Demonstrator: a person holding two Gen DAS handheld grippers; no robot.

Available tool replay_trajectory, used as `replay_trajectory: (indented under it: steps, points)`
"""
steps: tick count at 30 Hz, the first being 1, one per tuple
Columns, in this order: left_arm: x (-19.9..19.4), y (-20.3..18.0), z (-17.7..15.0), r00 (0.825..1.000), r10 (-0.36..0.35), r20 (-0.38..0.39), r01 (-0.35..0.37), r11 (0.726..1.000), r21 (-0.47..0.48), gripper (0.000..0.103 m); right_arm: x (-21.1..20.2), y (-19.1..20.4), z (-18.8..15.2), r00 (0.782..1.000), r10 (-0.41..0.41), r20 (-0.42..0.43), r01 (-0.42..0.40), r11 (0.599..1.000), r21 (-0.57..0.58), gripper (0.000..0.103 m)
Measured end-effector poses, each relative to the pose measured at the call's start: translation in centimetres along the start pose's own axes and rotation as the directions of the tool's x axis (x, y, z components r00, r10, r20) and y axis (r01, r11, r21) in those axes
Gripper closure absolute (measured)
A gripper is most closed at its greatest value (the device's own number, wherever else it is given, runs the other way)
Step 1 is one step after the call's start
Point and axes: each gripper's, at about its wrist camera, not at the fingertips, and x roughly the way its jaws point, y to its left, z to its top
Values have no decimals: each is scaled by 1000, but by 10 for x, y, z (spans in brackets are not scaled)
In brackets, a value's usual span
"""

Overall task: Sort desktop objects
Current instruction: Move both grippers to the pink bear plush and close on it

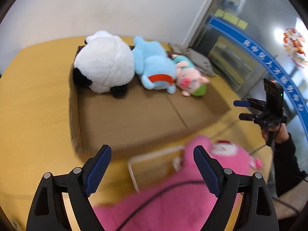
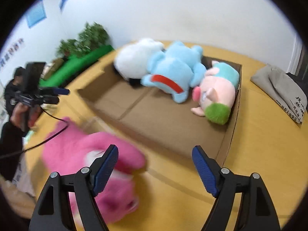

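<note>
My left gripper [image 1: 152, 165] and right gripper [image 2: 155, 164] hang spread wide, holding nothing, over the blurred pink plush [image 2: 90, 154] at lower frame. Beyond it, three plush toys [image 1: 152, 65] crowd the cardboard box [image 1: 144, 115]; a grey bag [image 2: 281, 88] sits far right.

It looks like an office or institutional room: a pale wood-topped bench [image 1: 38, 96] against a plain white wall [image 1: 96, 5], a glass partition with a blue lettered band [image 1: 250, 44], yellow sticky notes [image 1: 231, 18], wall posters [image 2: 35, 15] and green artificial foliage [image 2: 86, 38].

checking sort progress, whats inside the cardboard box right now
Three plush toys lie at the far end of the cardboard box: a white panda, a blue plush, a pig. The floor under them is hidden.
</note>
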Motion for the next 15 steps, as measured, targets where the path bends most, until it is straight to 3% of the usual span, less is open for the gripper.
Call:
replay_trajectory:
  steps: [3,7,9,12,15]
  points:
    - [-39,-7,-39,1000,10,16,-10,1000,4,0,-17,17,-34,994,110,9,-110,993,48,20]
    - [-62,-3,-91,1000,-17,17,18,998,-60,0,20,25,-72,981,190,-48,-179,969,170,20]
    - [-62,6,-114,999,-42,14,44,991,-125,0,43,22,-81,967,250,-42,-231,938,259,19]
    - [-42,24,-145,992,-123,-17,116,966,-231,0,61,19,-84,932,360,52,-354,868,349,16]
    - [-24,39,-162,985,-172,4,166,939,-300,1,71,15,-81,918,384,99,-391,834,390,13]
